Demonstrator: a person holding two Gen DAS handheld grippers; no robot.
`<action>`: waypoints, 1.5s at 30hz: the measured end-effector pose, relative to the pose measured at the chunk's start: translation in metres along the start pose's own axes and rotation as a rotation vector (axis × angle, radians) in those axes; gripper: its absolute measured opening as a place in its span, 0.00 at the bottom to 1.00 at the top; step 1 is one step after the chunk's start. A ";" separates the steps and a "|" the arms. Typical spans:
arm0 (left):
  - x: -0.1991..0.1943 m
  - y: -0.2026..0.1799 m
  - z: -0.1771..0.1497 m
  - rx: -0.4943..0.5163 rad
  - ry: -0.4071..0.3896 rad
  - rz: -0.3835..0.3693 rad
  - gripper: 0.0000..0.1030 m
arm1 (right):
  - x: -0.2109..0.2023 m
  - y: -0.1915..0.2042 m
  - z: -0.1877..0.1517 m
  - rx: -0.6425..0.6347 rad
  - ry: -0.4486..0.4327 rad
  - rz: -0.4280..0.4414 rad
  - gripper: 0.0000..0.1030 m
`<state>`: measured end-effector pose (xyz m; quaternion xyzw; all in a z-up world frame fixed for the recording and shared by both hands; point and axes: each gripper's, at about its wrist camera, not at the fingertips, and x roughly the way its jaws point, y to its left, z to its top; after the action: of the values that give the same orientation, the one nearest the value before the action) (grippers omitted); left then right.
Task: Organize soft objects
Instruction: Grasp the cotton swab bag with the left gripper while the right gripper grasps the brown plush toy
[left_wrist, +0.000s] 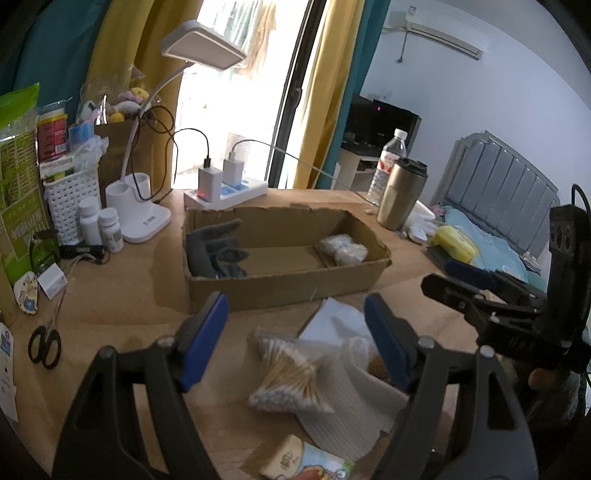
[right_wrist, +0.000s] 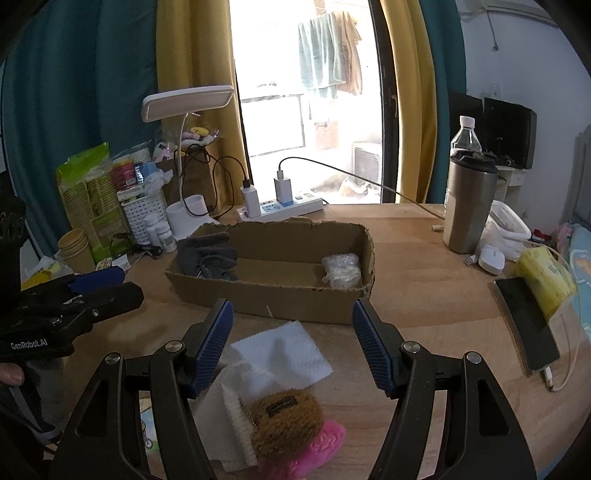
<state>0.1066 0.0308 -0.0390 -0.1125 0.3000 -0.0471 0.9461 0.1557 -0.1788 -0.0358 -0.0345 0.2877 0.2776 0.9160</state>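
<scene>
Cotton swabs (left_wrist: 290, 380) in a clear bag lie on the wooden table (left_wrist: 122, 295) just below and between the blue pads of the left gripper (left_wrist: 295, 339), whose jaws stand spread with nothing pressed between them. The bag is pinched at its middle, so the pale sticks fan out to white tips at both ends. It rests partly on a cream ribbed knit cloth (left_wrist: 347, 410), and a white paper napkin (left_wrist: 334, 321) lies flat just beyond, toward the cardboard box (left_wrist: 280, 291).

The right gripper (right_wrist: 291, 347) is likewise spread and grips nothing. Below its pads sits a brown fuzzy item (right_wrist: 286, 417) with a small dark label, resting against a pink plush piece (right_wrist: 314, 448); what exactly these two are cannot be told from this angle. The same knit cloth (right_wrist: 236, 410) touches them on the left, and the napkin (right_wrist: 279, 354) lies between the pads' line and the box (right_wrist: 295, 302).

Inside the box a dark grey glove (right_wrist: 207, 254) sits at the left end, its fingers leaning on the rim, and a wrapped whitish bundle (right_wrist: 341, 271) lies at the right end; the middle is bare cardboard. In the left view the right gripper (left_wrist: 465, 291) shows at the right edge, beside the box.
</scene>
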 end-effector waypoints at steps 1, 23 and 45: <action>0.000 0.000 -0.002 -0.001 0.002 -0.002 0.75 | -0.001 0.001 -0.002 0.000 0.001 0.000 0.68; 0.011 -0.006 -0.032 -0.019 0.075 -0.013 0.76 | 0.003 -0.001 -0.041 0.010 0.077 0.013 0.68; 0.044 0.005 -0.049 -0.048 0.172 0.026 0.76 | 0.031 0.000 -0.062 -0.016 0.196 0.053 0.61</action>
<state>0.1146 0.0198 -0.1034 -0.1269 0.3827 -0.0373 0.9143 0.1451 -0.1780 -0.1044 -0.0612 0.3745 0.2994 0.8754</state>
